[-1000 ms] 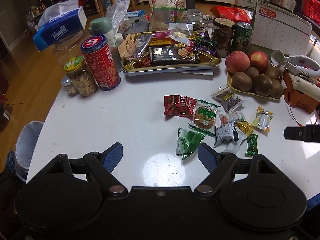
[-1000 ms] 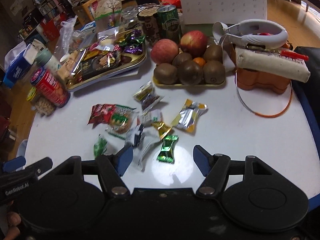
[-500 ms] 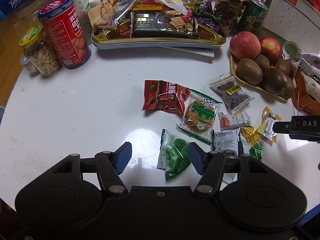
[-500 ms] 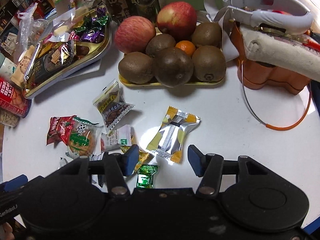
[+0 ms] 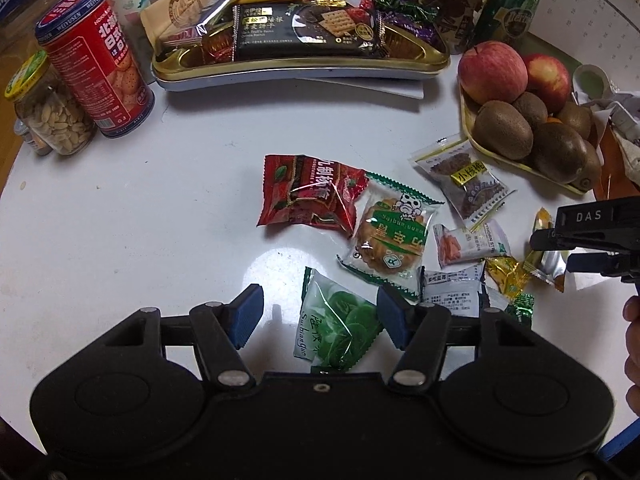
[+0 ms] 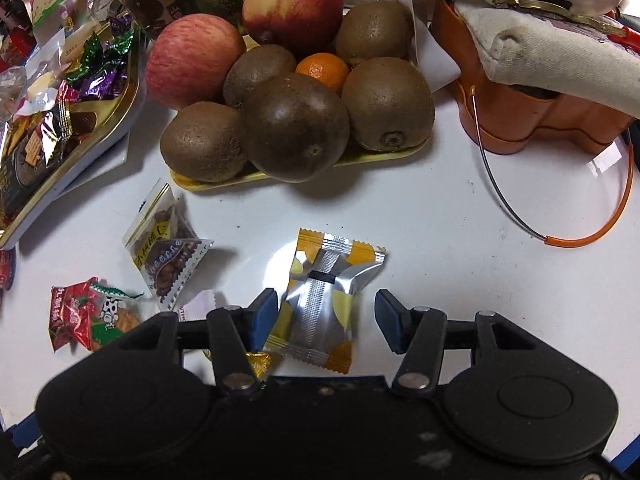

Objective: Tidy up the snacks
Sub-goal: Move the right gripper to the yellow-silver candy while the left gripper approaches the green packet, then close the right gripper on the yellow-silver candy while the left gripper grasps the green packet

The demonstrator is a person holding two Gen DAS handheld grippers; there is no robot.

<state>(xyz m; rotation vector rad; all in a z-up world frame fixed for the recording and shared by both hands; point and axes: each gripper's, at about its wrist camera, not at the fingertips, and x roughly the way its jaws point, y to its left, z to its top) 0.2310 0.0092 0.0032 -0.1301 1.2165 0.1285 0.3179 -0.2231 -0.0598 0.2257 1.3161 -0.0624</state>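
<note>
Snack packets lie scattered on the white table (image 5: pixel 120 220) in front of the gold tray (image 5: pixel 300 70). Left gripper (image 5: pixel 320 316) gapes around the green packet (image 5: pixel 338 324), unclenched; right gripper (image 6: pixel 324 316) spreads around the silver-and-yellow packet (image 6: pixel 324 300), one pad just beside it.

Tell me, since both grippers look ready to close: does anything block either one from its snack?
Nothing visible does. The green packet lies on the table between the open left gripper fingers. The silver-yellow packet lies between the open right gripper fingers.
</note>
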